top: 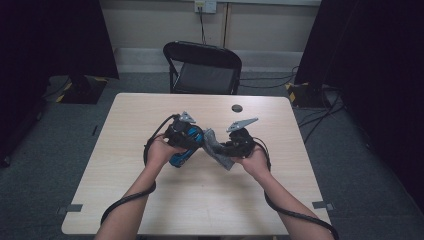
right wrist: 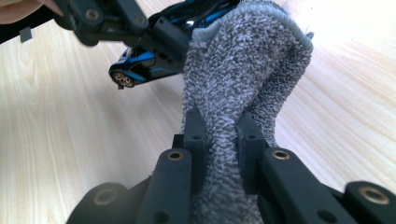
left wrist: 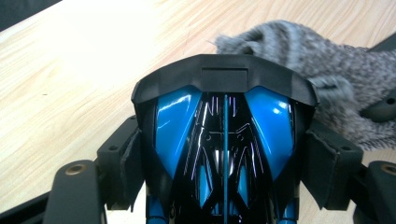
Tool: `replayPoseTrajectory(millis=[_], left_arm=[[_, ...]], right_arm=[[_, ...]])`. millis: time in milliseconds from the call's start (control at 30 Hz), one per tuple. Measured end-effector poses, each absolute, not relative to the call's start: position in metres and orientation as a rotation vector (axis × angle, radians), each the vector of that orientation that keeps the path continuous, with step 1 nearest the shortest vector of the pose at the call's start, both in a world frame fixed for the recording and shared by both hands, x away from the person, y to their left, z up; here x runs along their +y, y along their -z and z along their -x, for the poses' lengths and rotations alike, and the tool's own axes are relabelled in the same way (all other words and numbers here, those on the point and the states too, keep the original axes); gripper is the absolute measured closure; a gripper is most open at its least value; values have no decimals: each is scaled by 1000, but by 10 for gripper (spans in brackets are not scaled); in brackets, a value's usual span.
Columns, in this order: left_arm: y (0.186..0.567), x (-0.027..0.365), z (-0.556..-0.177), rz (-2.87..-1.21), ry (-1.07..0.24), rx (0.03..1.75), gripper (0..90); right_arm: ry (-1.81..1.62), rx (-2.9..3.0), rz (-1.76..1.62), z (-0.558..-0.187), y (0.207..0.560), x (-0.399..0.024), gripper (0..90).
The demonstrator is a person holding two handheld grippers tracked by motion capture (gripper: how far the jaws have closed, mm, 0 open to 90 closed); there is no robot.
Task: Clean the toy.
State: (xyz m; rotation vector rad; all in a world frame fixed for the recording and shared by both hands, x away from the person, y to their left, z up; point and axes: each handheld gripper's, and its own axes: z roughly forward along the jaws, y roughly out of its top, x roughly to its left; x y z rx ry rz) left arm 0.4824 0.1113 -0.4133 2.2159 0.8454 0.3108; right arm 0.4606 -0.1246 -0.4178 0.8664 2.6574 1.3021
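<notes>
Your left gripper clamps the blue toy car above the counter; right gripper pinches the grey cloth, touching the car's front. Wipe gently, keeping both grips firm.

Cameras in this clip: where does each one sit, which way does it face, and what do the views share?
High view: above the person's side, facing forward and down on the table; forearms and both hands show.
Left gripper view: rides the left gripper, looking along its fingers, clamped on a blue toy car.
Right gripper view: rides the right gripper, its fingers pinching a grey cloth.
Shared: all three views show car and cloth.
</notes>
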Motion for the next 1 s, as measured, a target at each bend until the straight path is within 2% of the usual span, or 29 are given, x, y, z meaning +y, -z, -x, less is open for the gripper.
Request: replayPoseTrajectory(millis=[267,567,1000], left_arm=[[411,120,-481,-2200,-303,862,255],[407,111,-473,-2203,-287,808,256],[408,93,-465,-2227,-250,731,255]], right_arm=[[-1263,2675,-857,-457,421,-134,789],[-1202,2568,-1008,-483,415,-159,789],[-1163,2521,-1032,-502,399,-146,789]])
